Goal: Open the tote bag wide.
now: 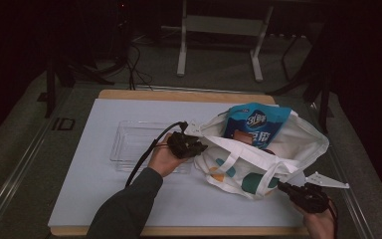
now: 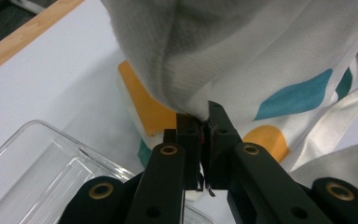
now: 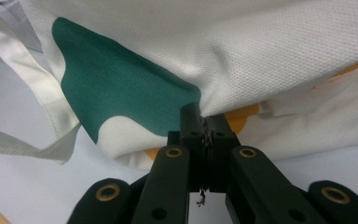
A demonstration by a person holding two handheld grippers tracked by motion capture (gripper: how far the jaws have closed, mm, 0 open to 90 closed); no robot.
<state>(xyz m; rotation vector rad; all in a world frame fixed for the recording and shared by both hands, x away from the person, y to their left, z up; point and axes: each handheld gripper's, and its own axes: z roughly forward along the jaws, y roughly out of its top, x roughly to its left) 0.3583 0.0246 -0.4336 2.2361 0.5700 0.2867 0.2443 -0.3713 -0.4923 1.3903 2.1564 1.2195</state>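
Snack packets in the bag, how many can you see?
1. A blue snack packet sticks out of the open mouth of the white tote bag; something reddish lies under it, and more may be hidden inside.

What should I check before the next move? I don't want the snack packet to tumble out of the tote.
1. Left gripper shut on tote bag fabric: ok.
2. Right gripper shut on the bag's fabric: ok.
3. Blue snack packet fully inside the bag: not ok, it sticks out of the opening.
4. Clear plastic tray apart from the bag: cannot tell.
5. Bag resting on the white board: ok.
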